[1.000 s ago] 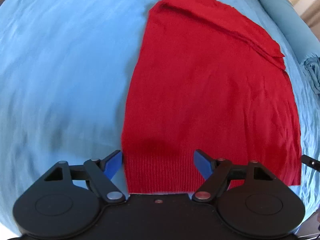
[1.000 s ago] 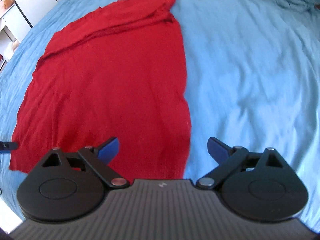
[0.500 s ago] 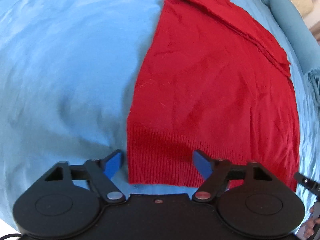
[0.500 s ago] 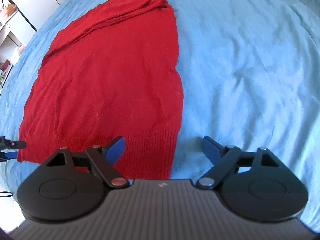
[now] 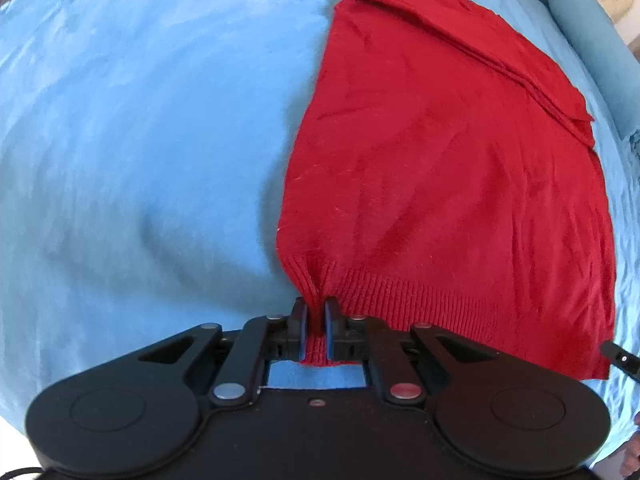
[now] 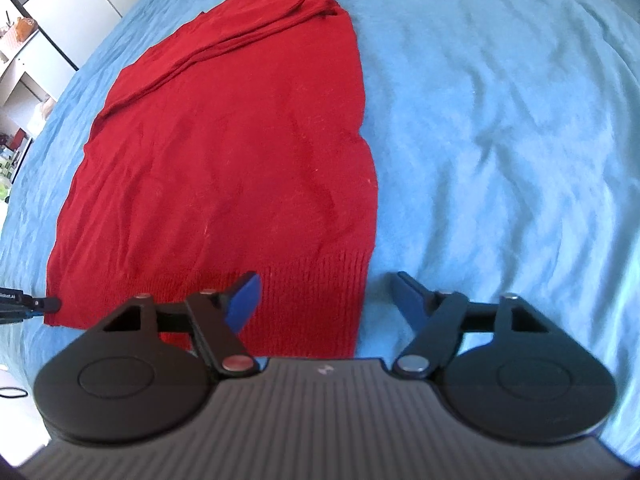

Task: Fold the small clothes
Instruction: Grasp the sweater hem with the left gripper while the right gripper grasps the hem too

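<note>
A red knit sweater (image 5: pixel 448 168) lies flat on a blue bedsheet (image 5: pixel 140 140), sleeves folded across its far end. My left gripper (image 5: pixel 316 312) is shut on the ribbed hem at the sweater's left corner, and the knit puckers between the jaws. In the right wrist view the same sweater (image 6: pixel 224 168) fills the left half. My right gripper (image 6: pixel 324 288) is open; its jaws straddle the hem's right corner, the left finger (image 6: pixel 244 300) over the ribbing and the right finger (image 6: pixel 408 296) over the sheet.
A rolled blue blanket (image 5: pixel 592 40) lies at the far right in the left wrist view. White cabinets and shelves (image 6: pixel 36 40) stand beyond the bed's left edge in the right wrist view. The other gripper's tip (image 6: pixel 28 302) shows at the sweater's left corner.
My left gripper has closed on the sweater's hem corner, bunching the ribbing. My right gripper has drawn back toward the hem's right corner and stays open.
</note>
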A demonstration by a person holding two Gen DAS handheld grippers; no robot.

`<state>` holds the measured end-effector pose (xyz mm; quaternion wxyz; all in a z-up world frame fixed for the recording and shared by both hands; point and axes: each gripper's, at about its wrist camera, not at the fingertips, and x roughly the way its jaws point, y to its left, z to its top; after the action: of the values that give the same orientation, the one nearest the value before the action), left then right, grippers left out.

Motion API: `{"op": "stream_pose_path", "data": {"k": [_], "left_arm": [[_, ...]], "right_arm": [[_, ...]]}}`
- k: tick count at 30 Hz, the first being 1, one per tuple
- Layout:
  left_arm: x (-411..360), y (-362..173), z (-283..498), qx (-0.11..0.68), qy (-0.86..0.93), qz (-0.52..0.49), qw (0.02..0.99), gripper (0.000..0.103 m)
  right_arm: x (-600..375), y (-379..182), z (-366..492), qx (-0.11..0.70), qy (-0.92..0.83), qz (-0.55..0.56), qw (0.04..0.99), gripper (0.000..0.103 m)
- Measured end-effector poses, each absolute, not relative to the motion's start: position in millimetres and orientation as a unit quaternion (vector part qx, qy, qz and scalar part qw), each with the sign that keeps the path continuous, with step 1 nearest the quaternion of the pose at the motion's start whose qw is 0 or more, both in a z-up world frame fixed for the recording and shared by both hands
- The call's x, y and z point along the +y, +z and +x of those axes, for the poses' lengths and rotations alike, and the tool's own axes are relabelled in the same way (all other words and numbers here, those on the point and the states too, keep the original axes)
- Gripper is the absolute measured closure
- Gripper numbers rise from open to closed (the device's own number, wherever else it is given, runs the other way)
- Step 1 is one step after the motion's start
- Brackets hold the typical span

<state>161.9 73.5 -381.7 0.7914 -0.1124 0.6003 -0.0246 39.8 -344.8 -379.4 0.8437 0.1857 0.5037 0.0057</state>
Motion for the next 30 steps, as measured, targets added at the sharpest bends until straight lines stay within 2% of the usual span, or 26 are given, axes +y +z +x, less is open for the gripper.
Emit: {"op": "stream_pose_path", "data": {"k": [7,10,13,14,23,30], "left_arm": [[76.8,-381.9,158.1,0.595,-0.026,-0.111,0.796,0.094],[75.8,-379.5,155.5,0.596,-0.025,-0.107,0.795,0.094],[73.3,-378.2,155.5,0.596,-0.024,-0.102,0.796,0.095],[72.5,-377.0,155.3,0.596,-0.023,-0.103,0.796,0.095],[74.0,-350.6,161.1,0.586,-0.030,-0.106,0.802,0.095],[77.5,-298.3,190.3,0.566,-0.047,-0.131,0.813,0.096]], "right_arm": [[-346.6,-382.6,39.6,0.507,-0.006,0.188,0.841,0.032],[-343.4,-382.7,37.6,0.510,-0.004,0.187,0.840,0.041],[-338.5,-384.2,38.0,0.515,0.002,0.176,0.839,0.069],[-337.2,-384.1,38.6,0.515,0.004,0.175,0.839,0.083],[-337.1,-359.0,40.3,0.500,-0.005,0.190,0.845,0.083],[-348.6,-302.8,61.5,0.474,-0.011,0.224,0.851,0.083]]}}
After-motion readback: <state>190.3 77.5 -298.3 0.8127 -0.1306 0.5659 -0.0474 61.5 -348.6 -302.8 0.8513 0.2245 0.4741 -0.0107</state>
